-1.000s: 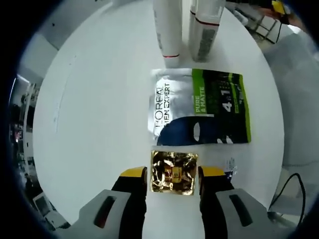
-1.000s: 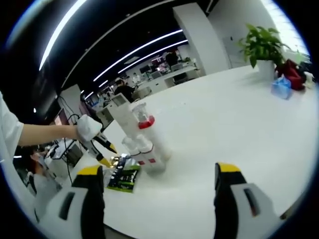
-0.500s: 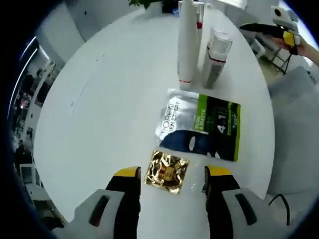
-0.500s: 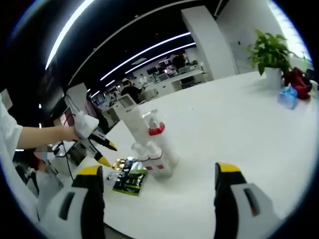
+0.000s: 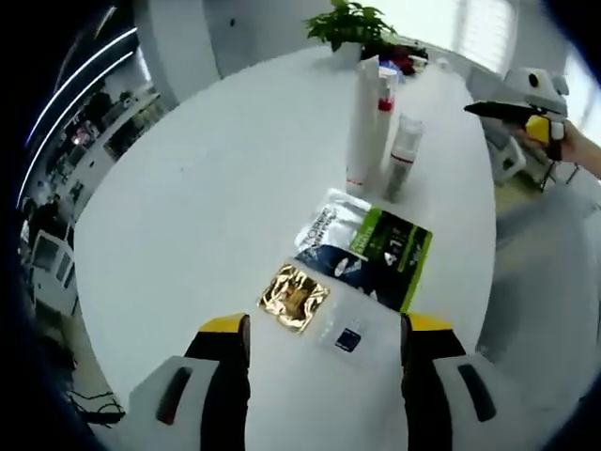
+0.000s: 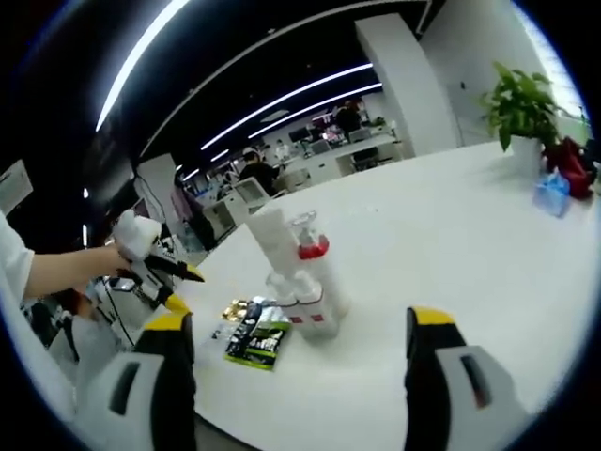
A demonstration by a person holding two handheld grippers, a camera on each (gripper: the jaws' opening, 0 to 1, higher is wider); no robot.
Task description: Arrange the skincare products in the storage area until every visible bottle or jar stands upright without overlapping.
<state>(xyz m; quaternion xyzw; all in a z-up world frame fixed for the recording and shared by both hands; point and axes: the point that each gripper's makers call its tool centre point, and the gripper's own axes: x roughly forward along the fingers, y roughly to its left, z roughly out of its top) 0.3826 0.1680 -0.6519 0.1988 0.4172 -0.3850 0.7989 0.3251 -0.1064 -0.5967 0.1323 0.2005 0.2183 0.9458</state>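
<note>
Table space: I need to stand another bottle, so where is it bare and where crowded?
The white table is bare on the side of the tall white bottle away from the right gripper, and toward the potted plant. It is crowded where the bottles meet the green sachet, gold sachet and clear packet.

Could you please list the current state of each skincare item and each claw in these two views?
Tall white tube: upright.
Short clear pump bottle: upright.
Red-collared pump bottle: upright.
Silver-and-green mask sachet: lying flat.
Gold foil sachet: lying flat.
Left claw: open, empty.
Right claw: open, empty.
</note>
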